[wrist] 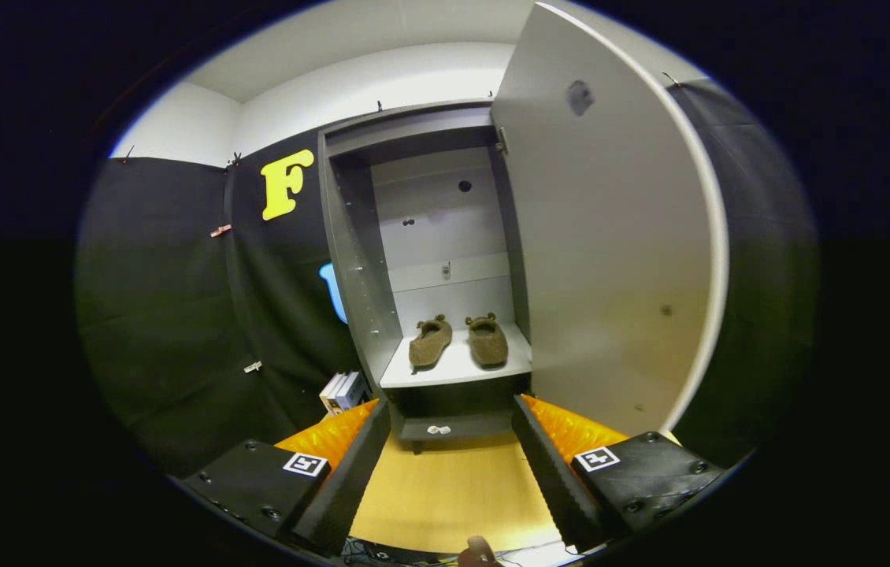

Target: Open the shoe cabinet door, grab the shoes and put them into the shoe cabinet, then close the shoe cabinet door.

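Observation:
The grey shoe cabinet (350, 260) stands straight ahead with its door (610, 236) swung wide open to the right. Two brown fuzzy slippers, the left one (429, 342) and the right one (487, 340), lie side by side on the white shelf (457, 368) inside. My gripper (451, 411) is open and holds nothing. Its fingers (350, 465) spread wide below and in front of the shelf, well short of the slippers.
A drawer with a small white knob (439, 430) sits under the shelf. A few books (344, 391) stand on the floor left of the cabinet. The wooden floor (453, 488) stretches between my fingers. The open door's edge (709, 260) juts toward me on the right.

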The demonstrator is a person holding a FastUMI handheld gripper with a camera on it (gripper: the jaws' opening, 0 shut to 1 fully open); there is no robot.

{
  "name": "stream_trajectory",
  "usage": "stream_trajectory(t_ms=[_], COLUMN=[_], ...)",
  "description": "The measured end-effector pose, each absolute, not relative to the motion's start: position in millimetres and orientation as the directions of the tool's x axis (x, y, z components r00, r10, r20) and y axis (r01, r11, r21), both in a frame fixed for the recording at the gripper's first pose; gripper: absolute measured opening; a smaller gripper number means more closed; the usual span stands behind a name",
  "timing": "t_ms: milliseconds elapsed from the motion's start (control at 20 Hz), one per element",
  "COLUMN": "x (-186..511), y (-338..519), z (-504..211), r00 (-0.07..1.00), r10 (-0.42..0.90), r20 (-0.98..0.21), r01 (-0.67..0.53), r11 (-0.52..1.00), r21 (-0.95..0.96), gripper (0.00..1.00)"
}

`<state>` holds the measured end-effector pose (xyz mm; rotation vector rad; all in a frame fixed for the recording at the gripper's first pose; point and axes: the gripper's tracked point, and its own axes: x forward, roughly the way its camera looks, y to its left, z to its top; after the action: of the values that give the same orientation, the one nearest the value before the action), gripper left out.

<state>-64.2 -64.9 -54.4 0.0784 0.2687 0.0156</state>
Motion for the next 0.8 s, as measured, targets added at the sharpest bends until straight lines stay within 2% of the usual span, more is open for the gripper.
stream_trajectory(t_ms=[400,600,800], x=[-126.3,-115.7,-85.6], y=[-202.7,-254.0,-270.8], z=[-39.2,-26.9,-25.8], r00=[0.963,0.961,0.968], r10=[-0.113,-0.186,-0.16], r20=[-0.245,-0.204,-0.193], r01=[0.128,0.194,0.174], r11=[0.991,0.981,0.983], r21=[0.047,0.021,0.057], gripper=[0.98,0.98,0.98])
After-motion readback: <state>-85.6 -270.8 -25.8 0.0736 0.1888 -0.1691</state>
